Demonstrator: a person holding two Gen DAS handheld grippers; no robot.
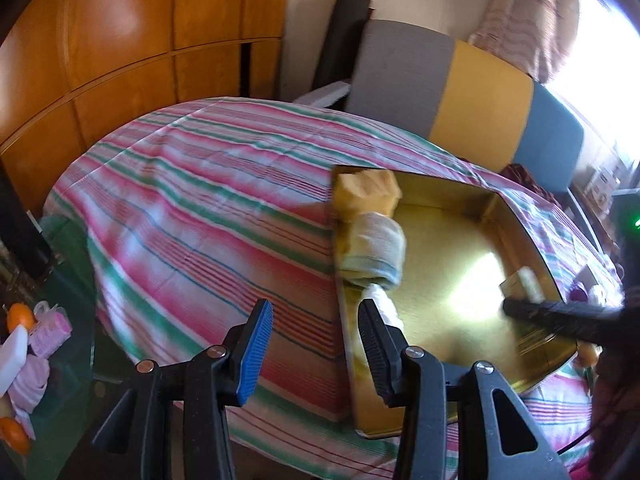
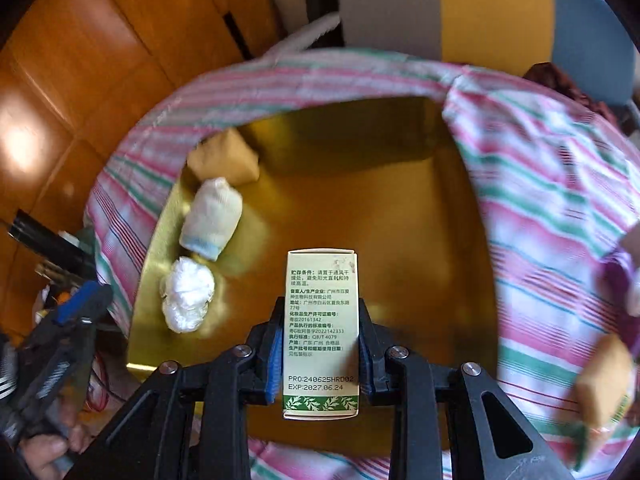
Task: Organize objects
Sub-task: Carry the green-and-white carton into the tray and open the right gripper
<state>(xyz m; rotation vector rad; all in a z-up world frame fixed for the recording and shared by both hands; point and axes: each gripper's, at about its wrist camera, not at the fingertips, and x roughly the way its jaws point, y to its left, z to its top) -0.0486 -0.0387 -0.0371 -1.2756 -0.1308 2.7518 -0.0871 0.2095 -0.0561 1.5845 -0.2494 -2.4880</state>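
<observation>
R tool [image 2: 320, 344] is pinching a small pale-green carton [image 2: 321, 320], pads pressed on both long sides approx at its mid-length, carton standing lengthwise along the fingers w/ printed text facing the cam and a leaf band at its near end. Tool points steeply down over the gold tray [image 2: 400, 220], carton hanging above the tray floor near its 6 o'clock edge; can't tell if it touches the floor. L tool [image 1: 316, 344] is spread partway, nothing between the fingers: blue-padded finger [image 1: 256, 356] over the striped cloth [image 1: 200, 200], the other finger over the tray's L wall, just in front of the white wad. In the R wrist view the L tool shows at approx 8 o'clock, blurred, gripped by a hand [image 2: 44, 448] low in the corner. In the L wrist view the R tool comes in from 3 o'clock as a dark blurred bar over the tray, carton only a pale smear at its tip. Tray sits on the striped cloth covering the worktop. Inside, along the tray's L side, 3 things in a row: tan block [image 2: 224, 156] at the far corner, rolled pale sock w/ blue cuff [image 2: 212, 216] next, crumpled white wad [image 2: 186, 294] nearest. Another tan block [image 2: 600, 384] lies on the cloth at 4 o'clock of the tray, outside it, blurred. Oranges [image 1: 20, 316] and pink bits sit off the worktop at 8 o'clock in the L wrist view.
</observation>
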